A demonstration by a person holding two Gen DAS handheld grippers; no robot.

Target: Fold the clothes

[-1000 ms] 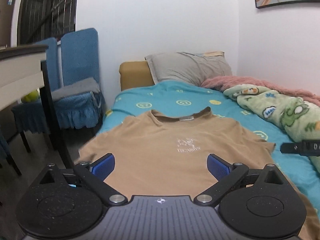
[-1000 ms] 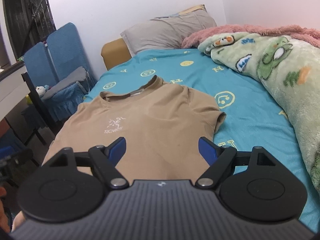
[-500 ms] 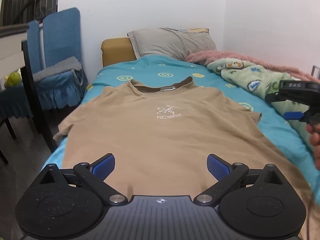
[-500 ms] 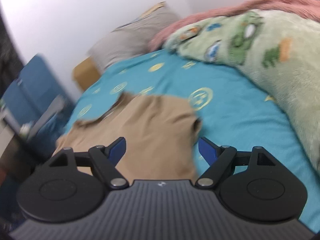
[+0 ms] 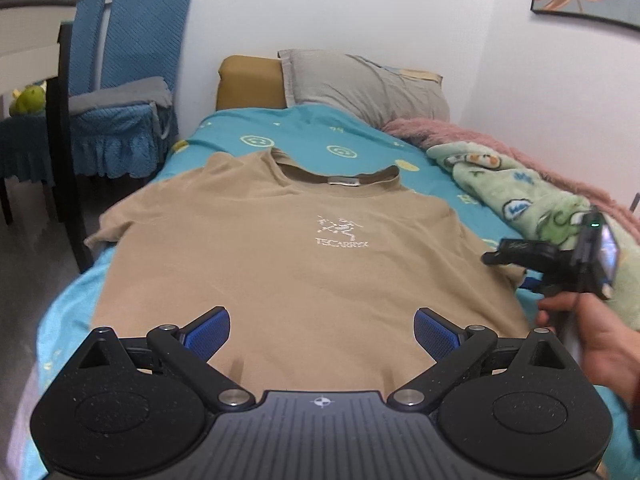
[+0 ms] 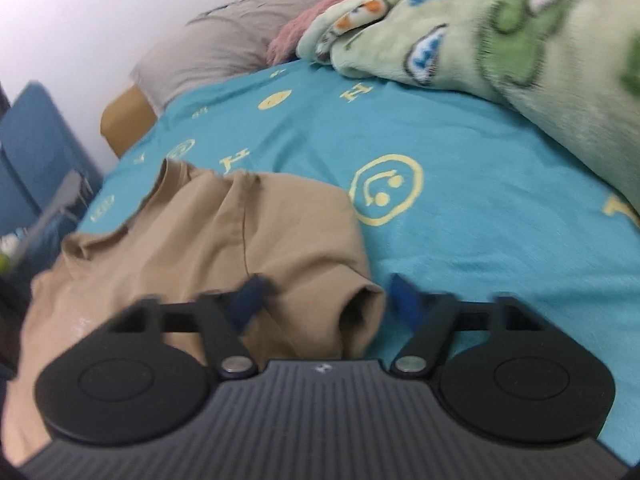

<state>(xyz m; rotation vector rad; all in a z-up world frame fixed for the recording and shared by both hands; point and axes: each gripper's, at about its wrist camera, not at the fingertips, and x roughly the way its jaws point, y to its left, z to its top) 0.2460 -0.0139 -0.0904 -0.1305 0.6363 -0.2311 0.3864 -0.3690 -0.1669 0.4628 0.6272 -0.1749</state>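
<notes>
A tan T-shirt [image 5: 296,264] lies spread flat, front up, on the teal bed sheet [image 6: 460,184]. Within a second the right claw [image 6: 324,296], fingers apart, has swung down to the shirt's right sleeve, apparently to grip it; the left claw [image 5: 322,328] hovers apart over the hem.

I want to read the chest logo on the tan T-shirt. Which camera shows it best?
The left wrist view: the T-shirt lies flat and sharp, its white logo facing the camera. The right wrist view is blurred and shows mainly one sleeve and the collar.
</notes>
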